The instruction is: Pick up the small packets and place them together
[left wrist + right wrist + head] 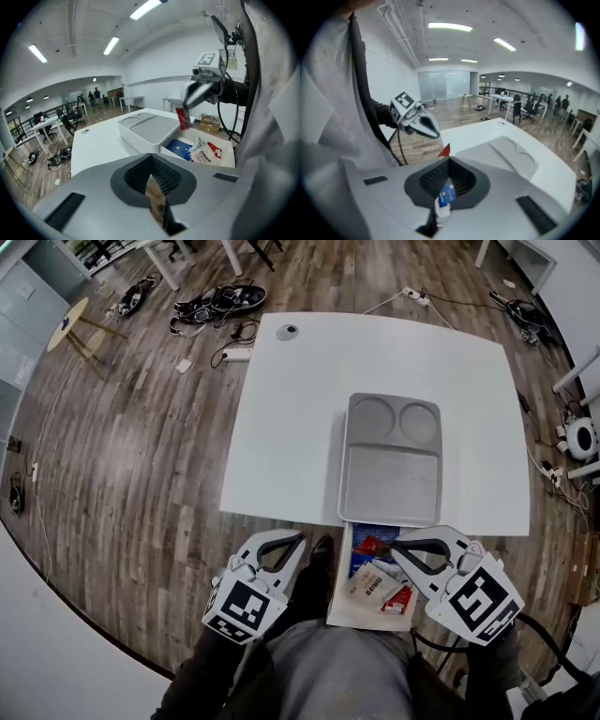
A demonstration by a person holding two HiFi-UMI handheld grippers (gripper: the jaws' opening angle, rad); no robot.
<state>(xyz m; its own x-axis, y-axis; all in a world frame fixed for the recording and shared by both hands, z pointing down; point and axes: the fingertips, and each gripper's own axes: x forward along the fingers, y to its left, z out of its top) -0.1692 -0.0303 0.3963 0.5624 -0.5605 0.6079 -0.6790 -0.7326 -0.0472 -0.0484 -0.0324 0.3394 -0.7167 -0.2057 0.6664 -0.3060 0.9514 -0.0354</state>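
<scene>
Closest in, just in front of the person's lap, the left gripper (300, 540) has its jaws clenched on a thin tan-brown packet (157, 201), which sits deep in their throat. Beside it the right gripper (396, 549) is likewise clamped. It grasps a small red packet (182, 118) that hangs from the jaw tips, and the end inside the jaws carries blue and white print. Both grippers tilt downward with their tips angled inward. Each packet is probably held clear of the pile so it can be carried to one shared spot.

Between and below them lies an open white cardboard box (337, 601) holding loose blue, white and red packets (373, 585), so the gathering looks only partly done. The box butts against the near edge of the worktop, and I cannot tell what carries it.

Just beyond stands a grey moulded plastic tray (392, 474) with one large compartment and two round wells at its far end, all bare. It seems the likely place for the packets. The tray rests by the front edge of a white rectangular worktop (281, 427), which also has a small round grey object (288, 331) far back.

Around the worktop is a wood-plank floor (141, 456) strewn with tangled black cables (216, 304). The room is an open office with desks and chairs (520, 105) under ceiling strip lights (450, 27).
</scene>
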